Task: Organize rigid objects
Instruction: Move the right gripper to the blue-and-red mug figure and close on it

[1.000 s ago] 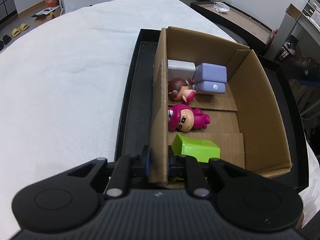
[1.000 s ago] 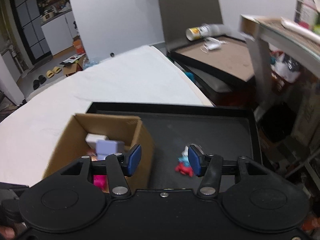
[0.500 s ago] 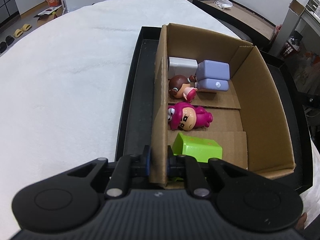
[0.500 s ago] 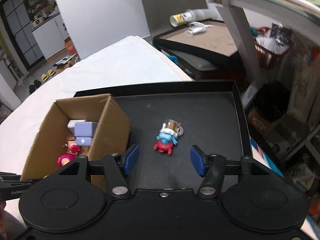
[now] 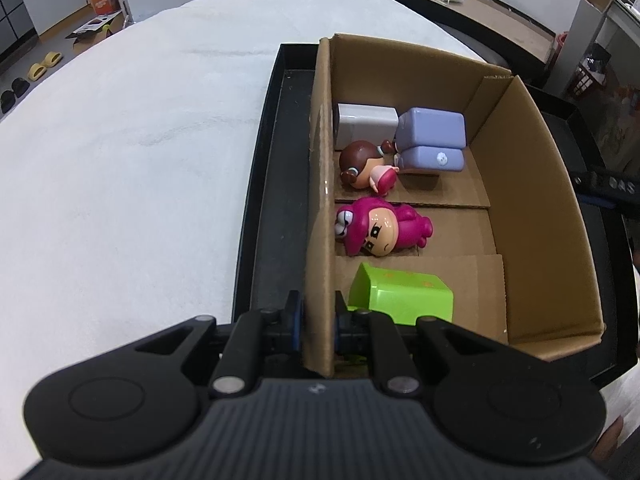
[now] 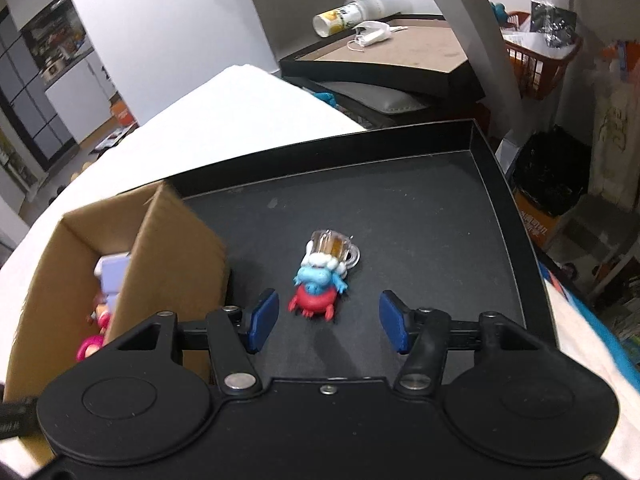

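Now my left gripper (image 5: 318,322) has its fingers clamped on the near left wall of the cardboard box (image 5: 532,200), steadying it at the left side of the black tray (image 6: 400,184). Inside I count five things: one white block (image 5: 366,122), one lilac block (image 5: 434,140), one brown-haired doll (image 5: 366,166), one magenta doll (image 5: 380,230), one green block (image 5: 400,296). To the right, one blue-and-red figurine (image 6: 320,280) lies loose mid-tray. My right gripper (image 6: 326,322) hangs just short of it, fingers apart and narrowing, nothing between them yet. I'd straddle its body squarely, then close gently.
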